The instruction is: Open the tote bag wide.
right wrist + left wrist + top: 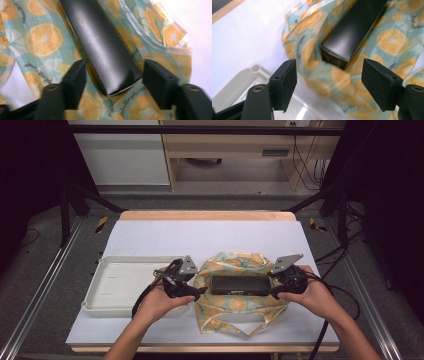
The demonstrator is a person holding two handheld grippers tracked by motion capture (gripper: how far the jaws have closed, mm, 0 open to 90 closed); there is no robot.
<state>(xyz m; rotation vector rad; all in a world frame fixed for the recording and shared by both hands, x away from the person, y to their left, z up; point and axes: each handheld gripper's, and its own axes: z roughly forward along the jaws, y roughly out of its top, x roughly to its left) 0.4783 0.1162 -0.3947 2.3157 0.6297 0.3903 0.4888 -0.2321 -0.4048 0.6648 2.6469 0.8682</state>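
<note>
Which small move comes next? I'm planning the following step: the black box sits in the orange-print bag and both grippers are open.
Probably draw both grippers back: the left gripper and right gripper stand open, gripping nothing, and the black box already rests inside the bag.

Black box point(237, 284), matte, pale edge at one end. Bag point(235, 309) beneath: light teal, printed with orange and pale lemon slices, dark script lettering, clear glossy trim. Tray point(112, 285) off-white. Table cover point(210, 237) pale bluish white; wooden rim light tan. Left gripper point(329, 82) and right gripper point(115, 77) black, grey top plates, black cables.
</note>
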